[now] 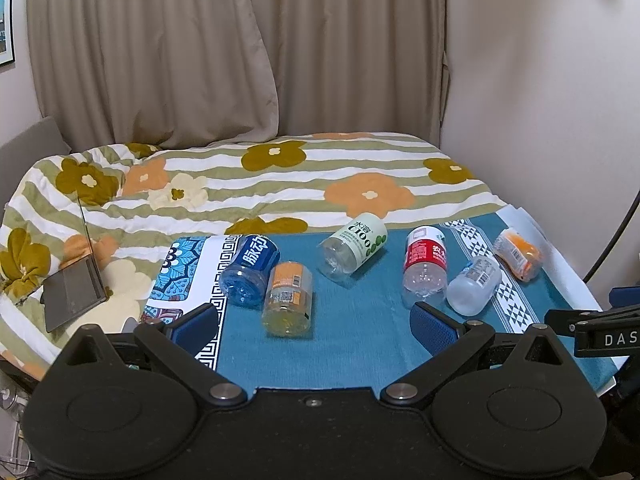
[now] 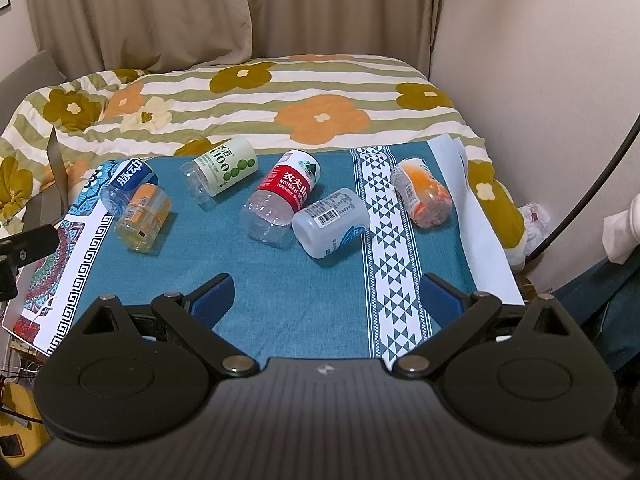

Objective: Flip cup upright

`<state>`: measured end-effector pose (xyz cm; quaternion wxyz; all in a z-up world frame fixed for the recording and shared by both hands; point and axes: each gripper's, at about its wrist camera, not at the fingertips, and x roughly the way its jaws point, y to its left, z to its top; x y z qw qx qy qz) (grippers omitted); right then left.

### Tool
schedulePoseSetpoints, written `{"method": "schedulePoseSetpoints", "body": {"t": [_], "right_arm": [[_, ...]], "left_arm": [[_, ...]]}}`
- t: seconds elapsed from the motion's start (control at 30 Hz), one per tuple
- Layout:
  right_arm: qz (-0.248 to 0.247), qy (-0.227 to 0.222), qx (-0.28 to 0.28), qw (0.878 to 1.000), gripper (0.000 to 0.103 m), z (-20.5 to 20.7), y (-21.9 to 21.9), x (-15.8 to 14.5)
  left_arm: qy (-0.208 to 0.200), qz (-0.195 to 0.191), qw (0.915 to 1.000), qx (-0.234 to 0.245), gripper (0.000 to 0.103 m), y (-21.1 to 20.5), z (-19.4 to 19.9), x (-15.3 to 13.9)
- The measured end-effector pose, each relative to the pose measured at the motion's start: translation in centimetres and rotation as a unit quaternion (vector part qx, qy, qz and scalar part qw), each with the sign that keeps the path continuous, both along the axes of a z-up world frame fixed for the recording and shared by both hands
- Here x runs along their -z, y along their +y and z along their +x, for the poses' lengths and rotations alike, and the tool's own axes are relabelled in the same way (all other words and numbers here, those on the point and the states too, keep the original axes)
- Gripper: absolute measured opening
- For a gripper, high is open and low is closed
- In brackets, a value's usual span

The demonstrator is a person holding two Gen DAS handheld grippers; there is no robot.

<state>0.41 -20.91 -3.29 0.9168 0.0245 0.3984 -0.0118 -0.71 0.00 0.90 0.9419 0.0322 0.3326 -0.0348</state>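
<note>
Several cut-bottle cups lie on their sides on a teal cloth (image 1: 352,344) (image 2: 280,300). From left: a blue-label cup (image 1: 250,270) (image 2: 126,186), an orange-label cup (image 1: 288,298) (image 2: 144,216), a pale green-label cup (image 1: 354,248) (image 2: 220,170), a red-label cup (image 1: 425,264) (image 2: 280,198), a white-label cup (image 1: 474,286) (image 2: 332,222) and an orange cup (image 1: 518,254) (image 2: 422,192). My left gripper (image 1: 316,326) is open and empty, near the table's front edge. My right gripper (image 2: 326,298) is open and empty, short of the cups.
A bed with a flowered striped blanket (image 1: 280,176) (image 2: 260,96) lies behind the table. A grey laptop (image 1: 74,290) rests on it at left. Curtains (image 1: 240,48) hang behind. A black stand (image 1: 596,330) is at the right edge.
</note>
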Motion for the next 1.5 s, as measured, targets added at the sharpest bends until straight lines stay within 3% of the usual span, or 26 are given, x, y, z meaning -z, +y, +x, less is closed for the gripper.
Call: {"method": "schedulePoseSetpoints", "body": {"t": [1.03,1.5], "right_arm": [[0.011,-0.003,-0.009,1.000,0.103,-0.3,-0.6,-0.9],[0.026,0.007,-0.051,0.998,0.103,3.9,-2.2,-0.2]], "left_arm": [[0.007,0.014,0.9998,-0.012,0.103,-1.3,-0.3,-0.8],[0.017,0.051,0.9975,-0.046,0.103,-0.6,3.5,-0.5]]}}
